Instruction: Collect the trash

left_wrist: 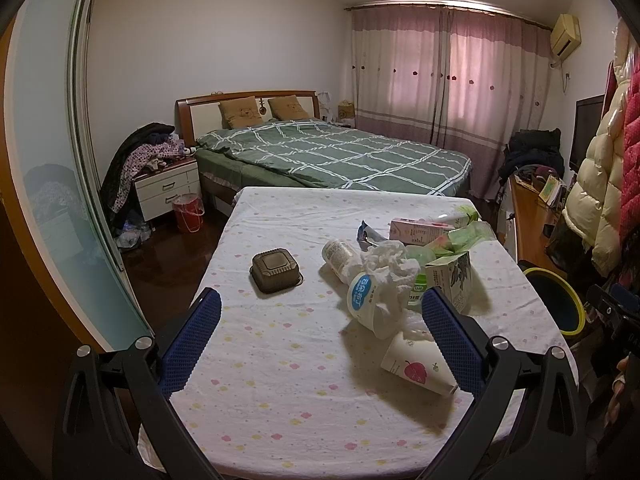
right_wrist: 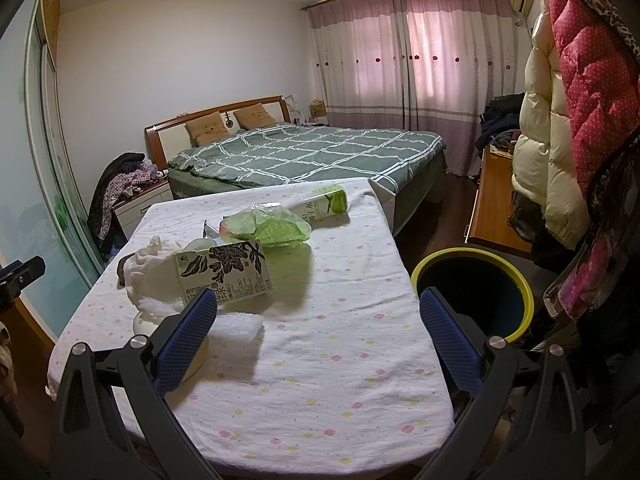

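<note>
Bedroom table (left_wrist: 280, 380), trash pile (left_wrist: 400, 280), bin (right_wrist: 476, 292)

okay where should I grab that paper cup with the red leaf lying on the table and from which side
Grip the paper cup across its round body, near the middle, coming down from above. It lies on its side on the table, so its mouth can't be pinched easily. The open left gripper already sits close.
</note>
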`<state>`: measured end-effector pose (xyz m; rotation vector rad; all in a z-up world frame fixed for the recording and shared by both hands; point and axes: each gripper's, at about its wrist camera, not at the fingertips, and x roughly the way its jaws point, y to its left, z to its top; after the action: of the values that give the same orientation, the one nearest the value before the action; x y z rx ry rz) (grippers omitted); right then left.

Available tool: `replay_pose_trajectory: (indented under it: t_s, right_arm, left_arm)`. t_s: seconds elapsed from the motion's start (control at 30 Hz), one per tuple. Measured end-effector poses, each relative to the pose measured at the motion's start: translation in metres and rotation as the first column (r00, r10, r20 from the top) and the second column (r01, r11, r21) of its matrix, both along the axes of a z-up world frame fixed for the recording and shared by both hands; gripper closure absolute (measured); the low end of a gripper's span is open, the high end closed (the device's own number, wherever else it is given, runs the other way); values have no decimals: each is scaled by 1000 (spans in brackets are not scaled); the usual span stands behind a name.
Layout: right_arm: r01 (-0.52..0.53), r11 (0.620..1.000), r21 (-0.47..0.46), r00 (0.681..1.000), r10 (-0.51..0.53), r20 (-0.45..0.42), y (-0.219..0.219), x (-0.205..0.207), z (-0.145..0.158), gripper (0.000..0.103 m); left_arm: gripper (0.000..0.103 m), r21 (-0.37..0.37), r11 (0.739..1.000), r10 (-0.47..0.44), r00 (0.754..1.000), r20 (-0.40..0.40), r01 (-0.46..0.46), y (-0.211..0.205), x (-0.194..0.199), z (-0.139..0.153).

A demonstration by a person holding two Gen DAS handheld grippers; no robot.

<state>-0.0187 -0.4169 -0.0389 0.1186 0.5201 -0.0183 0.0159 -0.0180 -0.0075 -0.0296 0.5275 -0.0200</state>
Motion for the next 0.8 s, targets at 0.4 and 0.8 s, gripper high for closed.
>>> replay_pose_trajectory:
  t_s: [0.4,0.8]
  right_arm:
    - [-14,1000,2,1000,14,3,2,20,-2,6]
    - [-83,997,7,996,83,-12,30,96,-12,6]
  left_arm:
    - [4,6,1000,5,1000,-23,-5,0,12,-7]
    - [4,12,1000,1,999,-53,0,-1,29,-21]
